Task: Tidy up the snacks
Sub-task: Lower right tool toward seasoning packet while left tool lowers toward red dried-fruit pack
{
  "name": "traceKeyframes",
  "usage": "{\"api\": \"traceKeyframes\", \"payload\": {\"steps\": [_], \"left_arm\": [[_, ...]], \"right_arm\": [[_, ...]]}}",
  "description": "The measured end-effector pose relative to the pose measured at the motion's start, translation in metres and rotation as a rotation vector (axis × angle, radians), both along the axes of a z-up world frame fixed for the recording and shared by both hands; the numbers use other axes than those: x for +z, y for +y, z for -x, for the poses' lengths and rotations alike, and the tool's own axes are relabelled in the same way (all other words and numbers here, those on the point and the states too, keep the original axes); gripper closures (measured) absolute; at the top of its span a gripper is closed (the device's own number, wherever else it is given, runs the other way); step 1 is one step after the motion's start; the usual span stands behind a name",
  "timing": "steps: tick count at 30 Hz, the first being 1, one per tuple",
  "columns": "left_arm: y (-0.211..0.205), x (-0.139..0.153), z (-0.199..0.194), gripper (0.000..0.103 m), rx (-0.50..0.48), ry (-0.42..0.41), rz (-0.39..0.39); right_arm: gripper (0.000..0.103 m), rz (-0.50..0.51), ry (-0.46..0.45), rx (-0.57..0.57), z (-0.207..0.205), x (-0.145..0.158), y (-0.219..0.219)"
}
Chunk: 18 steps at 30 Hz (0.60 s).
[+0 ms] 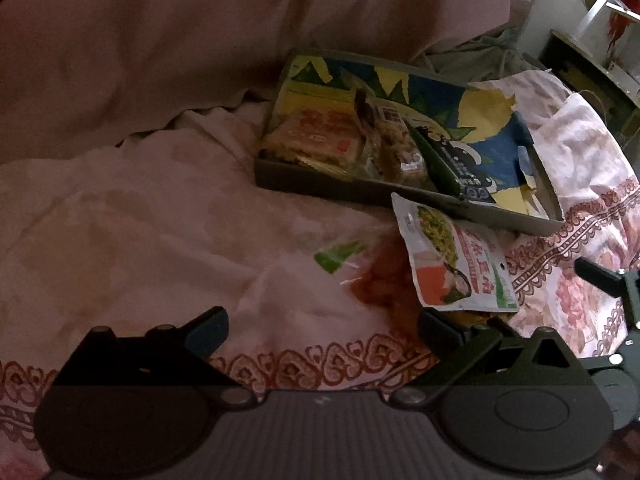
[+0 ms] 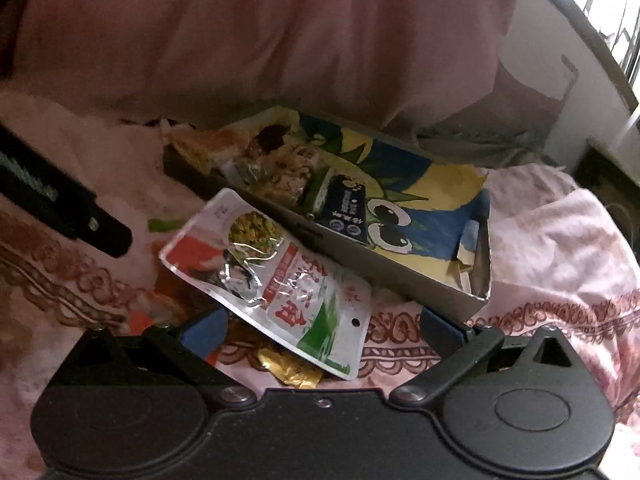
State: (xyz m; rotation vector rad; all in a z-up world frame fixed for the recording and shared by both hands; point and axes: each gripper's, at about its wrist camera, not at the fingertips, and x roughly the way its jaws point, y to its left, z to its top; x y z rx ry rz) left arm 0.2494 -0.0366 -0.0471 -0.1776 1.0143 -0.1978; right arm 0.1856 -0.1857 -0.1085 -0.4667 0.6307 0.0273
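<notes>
A right gripper, jaws spread and empty, hovers over a white snack pouch lying on the bed, one corner against the tray already holding several snacks. The left gripper waits spread nearby. The next move, seemingly, is pinching the pouch and lifting it over the tray's wall.

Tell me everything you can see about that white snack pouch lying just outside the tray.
The white snack pouch is a flat, glossy, foil-like packet printed with a food photo, a red band of lettering and a green corner, plus a punched hang hole. It looks sealed. It lies tilted on the pink floral bedcover, one edge against the tray wall, overlapping a gold wrapper. Neither gripper's jaws hold it.
</notes>
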Motion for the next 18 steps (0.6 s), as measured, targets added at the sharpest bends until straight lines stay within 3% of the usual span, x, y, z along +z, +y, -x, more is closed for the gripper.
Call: {"api": "traceKeyframes", "payload": {"steps": [9, 18], "left_arm": [[0.003, -0.009, -0.006, 0.0, 0.014, 0.037, 0.017], [-0.002, -0.007, -0.006, 0.0, -0.022, 0.022, 0.001]], "right_arm": [[0.001, 0.054, -0.032, 0.026, -0.011, -0.022, 0.007], [0.007, 0.036, -0.142, 0.022, -0.009, -0.008, 0.005]]}}
